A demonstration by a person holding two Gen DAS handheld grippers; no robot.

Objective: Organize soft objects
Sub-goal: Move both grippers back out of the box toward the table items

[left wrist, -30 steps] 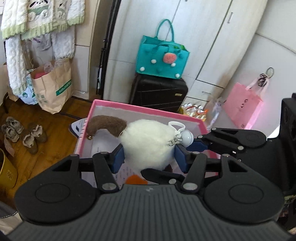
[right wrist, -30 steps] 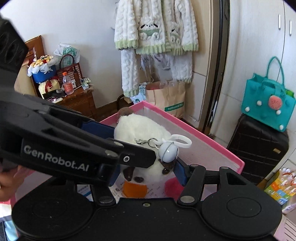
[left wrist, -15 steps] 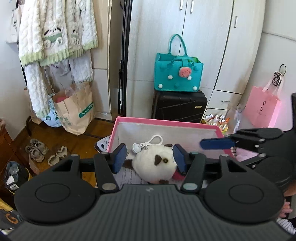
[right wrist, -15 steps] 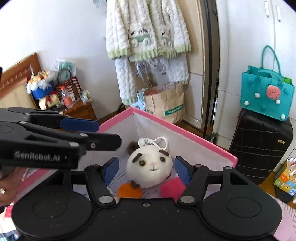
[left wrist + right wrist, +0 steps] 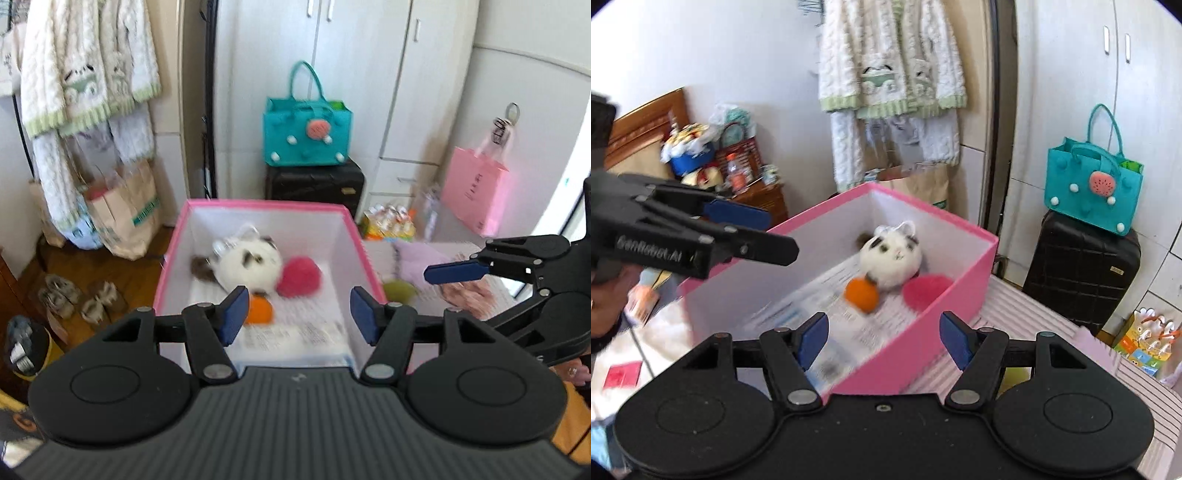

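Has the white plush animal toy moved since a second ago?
Yes. The white plush animal toy was between both grippers' fingers above the pink cardboard box; it now lies on the box floor, released.

Teal bag [image 5: 307, 133] atop black suitcase [image 5: 314, 182]; pink bag [image 5: 474, 192] hanging.

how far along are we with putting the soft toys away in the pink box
Done: the white plush animal, an orange ball and a pink ball lie inside the pink box. In hand: nothing; the left gripper and right gripper are both open and empty. Left: a yellow-green ball and a lilac soft item lie outside the box.
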